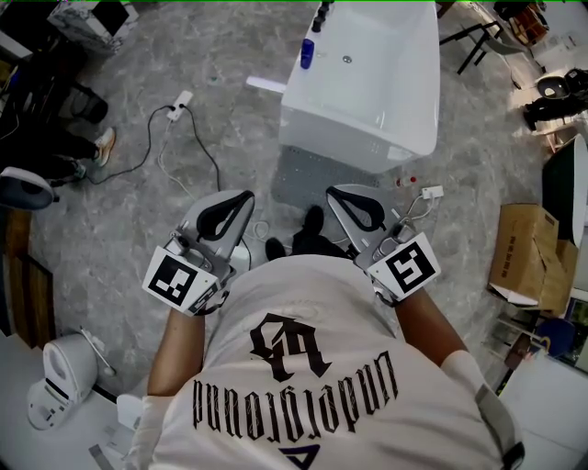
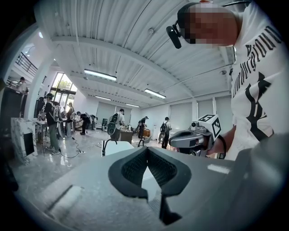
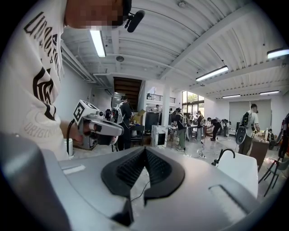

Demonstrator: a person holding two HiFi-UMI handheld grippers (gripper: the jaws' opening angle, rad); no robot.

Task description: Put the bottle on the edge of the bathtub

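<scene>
Standing operator facing a white bathtub across a marbled grey floor, both tools held level in front of the torso. The left gripper has its ribbed black pads meeting at the tips with nothing between them, as its own view confirms. The right gripper is likewise fully closed and empty. The blue bottle stands upright at the tub's left side, close to the black faucet at the far end and well apart from both tools. From this steep angle it cannot be told whether the bottle rests on the floor beside the tub or already on the rim. A grey mat lies on the floor against the near end of the tub, and a white cable trails across the floor to the left. Judged by its look, the bottle is a small plastic container: probably light, fairly stiff and smooth-walled, so liable to slip or topple under a glancing touch. The sensible hold is across the middle of the body, pads square to its sides and the bottle kept upright. The jaws would first need opening wider than the body. The narrow rim calls for a gentle, centred release.
</scene>
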